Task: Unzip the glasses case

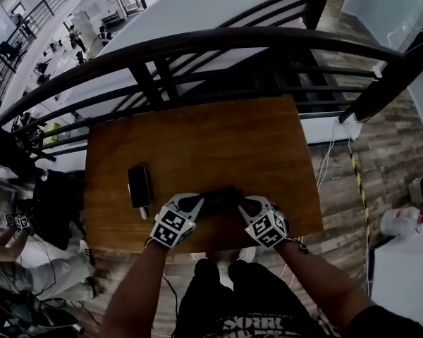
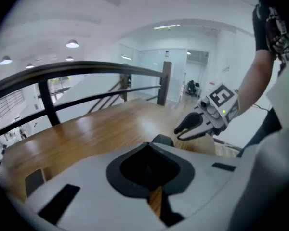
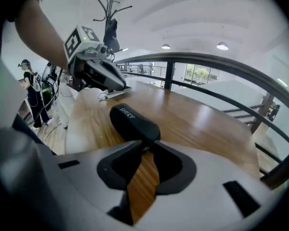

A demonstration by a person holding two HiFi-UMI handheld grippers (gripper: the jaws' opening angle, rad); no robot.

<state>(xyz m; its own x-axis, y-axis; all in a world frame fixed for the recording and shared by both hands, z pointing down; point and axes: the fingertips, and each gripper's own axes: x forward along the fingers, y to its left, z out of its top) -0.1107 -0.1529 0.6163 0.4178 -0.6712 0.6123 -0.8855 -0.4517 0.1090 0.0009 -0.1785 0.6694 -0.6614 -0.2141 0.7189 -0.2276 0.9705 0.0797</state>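
**Case on table, a gripper at each end**

Case (image 1: pixel 221 201), black and still closed, lies near the front edge of the table (image 1: pixel 197 136), lengthwise between the two grippers. The right gripper (image 1: pixel 244 203) has its jaws pressed together at the case's right end, nipping a small metal bit there, apparently the zip pull (image 3: pixel 144 148). The left gripper (image 1: pixel 195 202) has its jaws closed on nothing, with the tips just beside the case's left end; I cannot tell if they touch it. A phone (image 1: pixel 138 186) lies further left, apart from them. A railing (image 1: pixel 197 44) curves behind the table.
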